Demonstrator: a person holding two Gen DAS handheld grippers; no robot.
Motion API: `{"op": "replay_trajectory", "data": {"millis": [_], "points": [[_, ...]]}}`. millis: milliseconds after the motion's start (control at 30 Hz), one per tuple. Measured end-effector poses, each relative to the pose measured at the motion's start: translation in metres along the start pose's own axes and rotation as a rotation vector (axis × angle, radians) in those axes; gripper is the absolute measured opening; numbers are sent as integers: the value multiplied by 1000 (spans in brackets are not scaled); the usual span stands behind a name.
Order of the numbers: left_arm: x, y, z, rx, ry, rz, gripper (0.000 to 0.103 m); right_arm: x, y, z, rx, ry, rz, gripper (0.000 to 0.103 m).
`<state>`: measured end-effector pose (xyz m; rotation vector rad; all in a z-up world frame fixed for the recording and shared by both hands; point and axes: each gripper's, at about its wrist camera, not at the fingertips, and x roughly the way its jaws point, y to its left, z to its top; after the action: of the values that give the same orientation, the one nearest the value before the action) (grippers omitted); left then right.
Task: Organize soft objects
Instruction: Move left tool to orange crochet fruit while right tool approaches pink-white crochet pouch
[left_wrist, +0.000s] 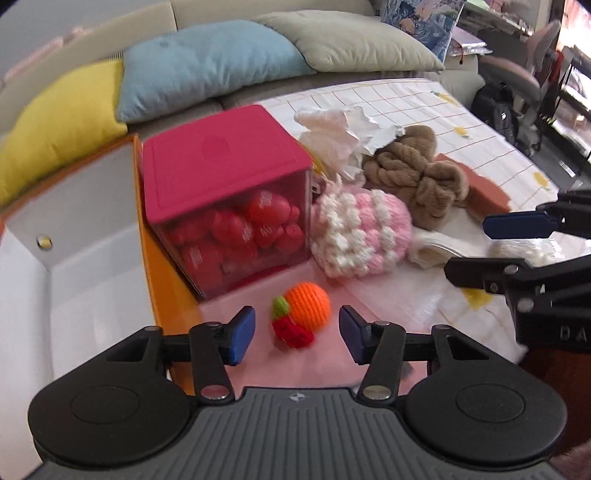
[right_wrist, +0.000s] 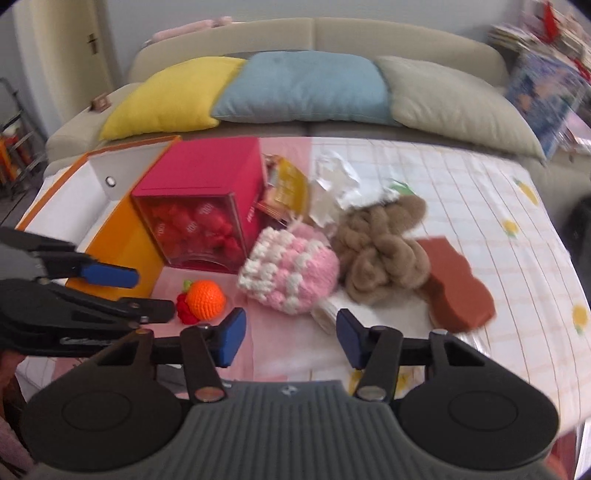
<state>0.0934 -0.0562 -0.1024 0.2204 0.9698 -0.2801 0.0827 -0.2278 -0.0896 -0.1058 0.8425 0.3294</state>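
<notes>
Altogether three pillows, one crocheted orange, one pink-lidded box.

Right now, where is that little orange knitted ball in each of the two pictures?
Left wrist view: the orange knitted ball lies low centre, between the left gripper's open fingers.
Right wrist view: left of centre, beside the left gripper.
Shared landmark: the red-lidded clear box just behind it.

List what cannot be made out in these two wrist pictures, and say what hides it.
- Inside of the orange box: left wrist view, cut off by the picture's edge.
- Print on the yellow packet: right wrist view, blurred and partly behind the red box.
- White folded thing: right wrist view, mostly under the pink knit.
- Pile beside the sofa: right wrist view, blurred.
</notes>
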Motion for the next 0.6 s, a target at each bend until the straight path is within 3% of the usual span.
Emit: {"op": "replay_trajectory", "data": {"millis": [133, 267, 333, 500, 600], "points": [[11, -5, 10, 15, 28, 60, 70, 23, 2, 7, -142, 24, 8, 52], [13, -23, 10, 191, 8, 52, 65, 36, -1, 10, -318, 20, -5, 52], [25, -26, 9, 230, 41, 64, 65, 39, -3, 11, -387, 13, 22, 52], [46, -24, 8, 243, 85, 74, 65, 54, 2, 19, -545, 24, 77, 52], [55, -21, 10, 220, 111, 65, 65, 68, 8, 22, -641, 41, 96, 59]]}}
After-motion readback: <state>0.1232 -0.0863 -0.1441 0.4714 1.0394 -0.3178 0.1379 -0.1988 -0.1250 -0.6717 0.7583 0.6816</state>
